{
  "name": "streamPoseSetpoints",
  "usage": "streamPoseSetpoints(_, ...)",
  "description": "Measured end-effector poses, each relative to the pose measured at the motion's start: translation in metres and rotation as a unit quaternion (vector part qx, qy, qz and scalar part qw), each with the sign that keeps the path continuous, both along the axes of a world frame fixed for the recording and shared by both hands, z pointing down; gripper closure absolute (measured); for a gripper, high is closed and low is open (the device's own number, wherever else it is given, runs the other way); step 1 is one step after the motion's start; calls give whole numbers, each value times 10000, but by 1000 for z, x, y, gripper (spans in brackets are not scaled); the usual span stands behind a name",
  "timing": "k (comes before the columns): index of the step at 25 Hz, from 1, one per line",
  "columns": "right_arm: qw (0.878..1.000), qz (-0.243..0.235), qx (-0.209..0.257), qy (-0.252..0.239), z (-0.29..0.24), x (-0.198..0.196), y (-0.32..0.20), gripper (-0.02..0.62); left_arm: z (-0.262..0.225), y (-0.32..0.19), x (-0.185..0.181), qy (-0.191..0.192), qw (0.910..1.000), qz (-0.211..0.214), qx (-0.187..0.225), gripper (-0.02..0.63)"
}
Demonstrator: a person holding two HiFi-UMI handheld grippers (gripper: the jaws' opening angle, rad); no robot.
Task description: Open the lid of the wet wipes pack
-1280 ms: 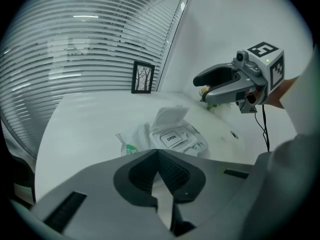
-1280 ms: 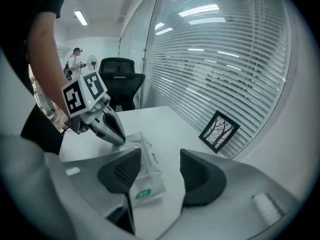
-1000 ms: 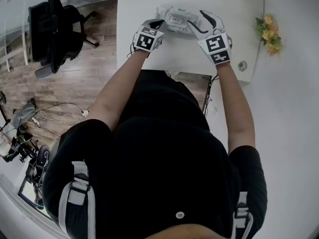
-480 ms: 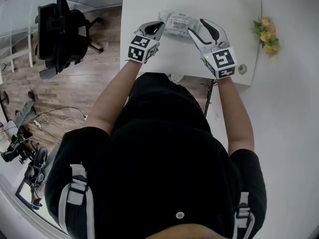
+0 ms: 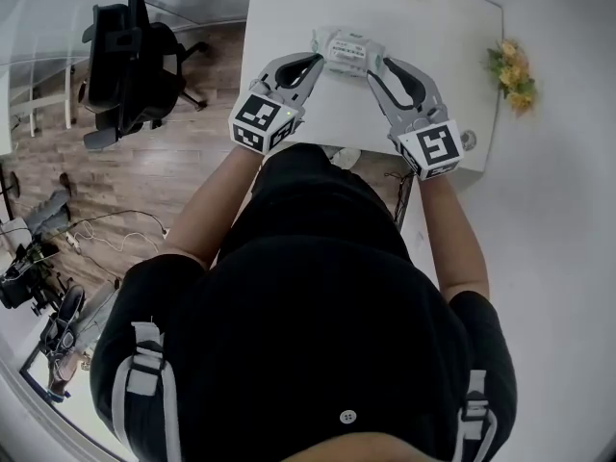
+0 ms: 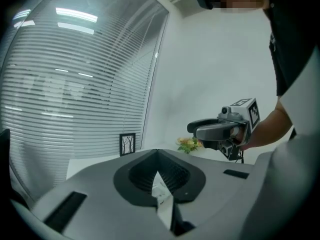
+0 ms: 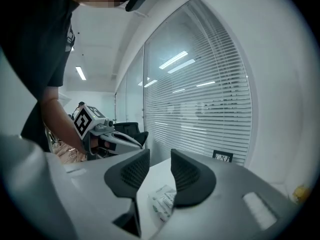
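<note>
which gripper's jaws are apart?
The right gripper: its jaws have just been closing but stand apart, the wipes pack in the gap, unpressed; the left gripper is shut on its edge.

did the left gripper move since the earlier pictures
Yes, the left gripper has pulled back from the wet wipes pack toward the near edge of the table and risen.

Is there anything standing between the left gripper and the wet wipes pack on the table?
Nothing visible does. In the head view the left gripper points at the left end of the wet wipes pack, and only bare table shows between them.
</note>
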State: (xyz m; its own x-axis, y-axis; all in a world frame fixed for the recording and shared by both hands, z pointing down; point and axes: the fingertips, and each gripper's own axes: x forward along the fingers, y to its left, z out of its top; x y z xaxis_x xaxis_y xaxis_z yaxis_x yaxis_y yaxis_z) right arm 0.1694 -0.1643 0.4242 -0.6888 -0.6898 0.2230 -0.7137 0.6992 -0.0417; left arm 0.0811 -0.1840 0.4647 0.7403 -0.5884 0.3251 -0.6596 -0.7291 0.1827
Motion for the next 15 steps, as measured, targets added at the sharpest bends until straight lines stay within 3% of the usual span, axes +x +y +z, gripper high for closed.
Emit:
streamPoseSetpoints(6, 9995, -50, 296, -139, -18, -3, 24, 513, -49, 29, 11, 193, 9982, 136, 558, 598)
streamPoseSetpoints(12, 9984, -57, 481, -290, -24, 1, 50, 584, -66, 56, 16, 308, 9963, 129, 795, 598)
streamPoseSetpoints(15, 9980, -67, 529, -335, -27, 2, 62, 584, -69, 69, 16, 327, 9956, 117, 870, 598)
